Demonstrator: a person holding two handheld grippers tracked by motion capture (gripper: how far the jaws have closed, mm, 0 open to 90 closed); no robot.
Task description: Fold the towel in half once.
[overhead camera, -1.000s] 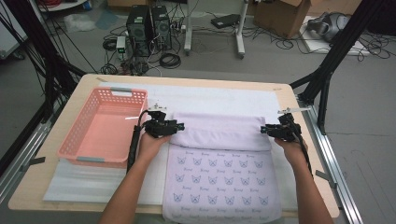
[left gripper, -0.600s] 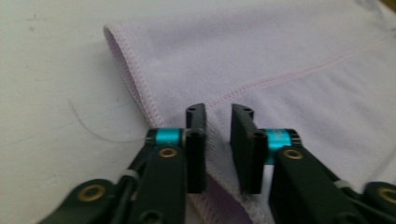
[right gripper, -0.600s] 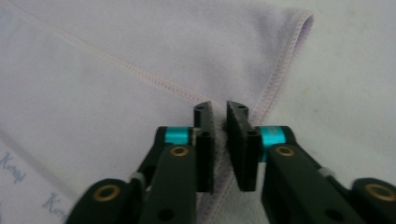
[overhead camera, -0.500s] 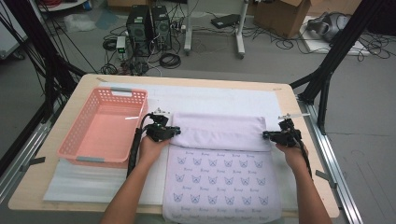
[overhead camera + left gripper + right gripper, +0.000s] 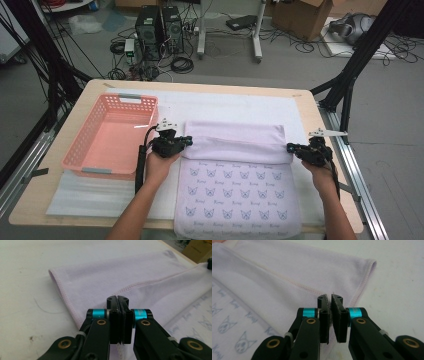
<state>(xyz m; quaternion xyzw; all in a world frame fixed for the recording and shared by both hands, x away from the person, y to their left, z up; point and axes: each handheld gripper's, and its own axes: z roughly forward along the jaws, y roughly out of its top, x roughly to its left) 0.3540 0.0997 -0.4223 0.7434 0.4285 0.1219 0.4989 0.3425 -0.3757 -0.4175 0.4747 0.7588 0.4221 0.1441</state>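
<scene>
Left of the towel (image 5: 235, 190) sits a pink slotted plastic basket (image 5: 107, 137). The left gripper (image 5: 186, 142) has just closed, pinching the soft lilac towel's folded-over hem. The right gripper (image 5: 291, 149) has closed likewise on the opposite edge. Gripper views reveal stitched seams; the high view shows cat-face print across the white-padded surface (image 5: 235, 102).

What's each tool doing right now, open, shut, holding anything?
Left tool: shut on the lavender towel, at the folded edge's left corner.
Right tool: shut on the same towel, at the folded edge's right corner.
</scene>
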